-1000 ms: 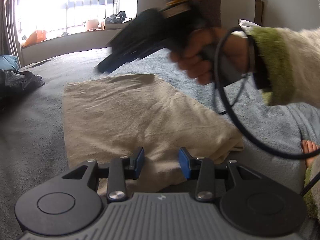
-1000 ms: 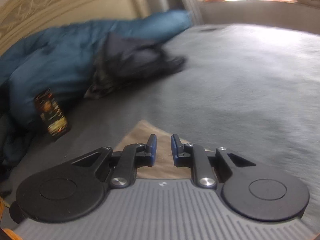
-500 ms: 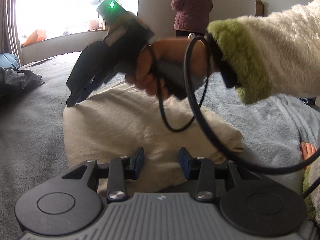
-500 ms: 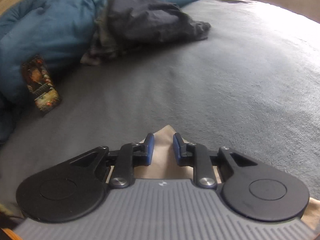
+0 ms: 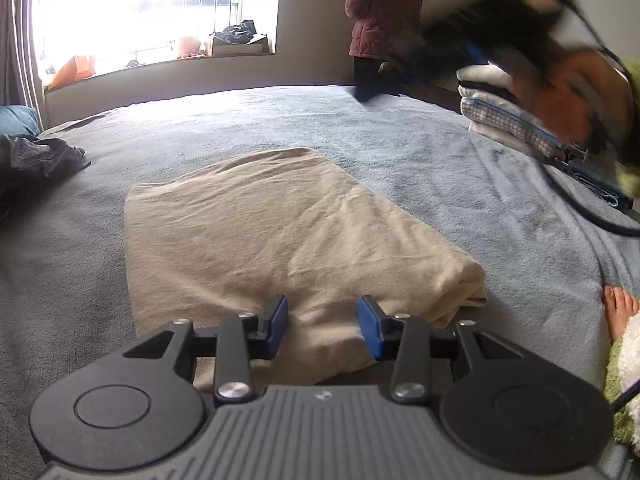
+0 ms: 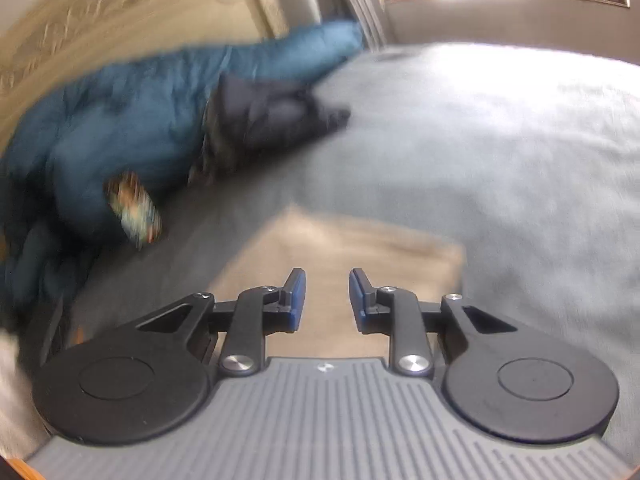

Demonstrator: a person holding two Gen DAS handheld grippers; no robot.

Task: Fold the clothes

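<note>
Directly ahead of the left gripper (image 5: 322,322), its jaws apart and empty, lies the folded beige cotton garment (image 5: 288,240) on the grey-blue fleece blanket (image 5: 400,152). Above it, the right gripper (image 6: 327,300) is empty-jawed too. Likely risk: a one-sided grab dragging layers and undoing the fold.

A beige cloth (image 5: 280,236) lies folded flat on the grey-blue bed cover (image 5: 420,160) — a neat, slightly creased rectangle.

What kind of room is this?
Most likely a bedroom: a bed with a carved headboard, a blue duvet bunched against it, and folded clothes stacked at the edge.
</note>
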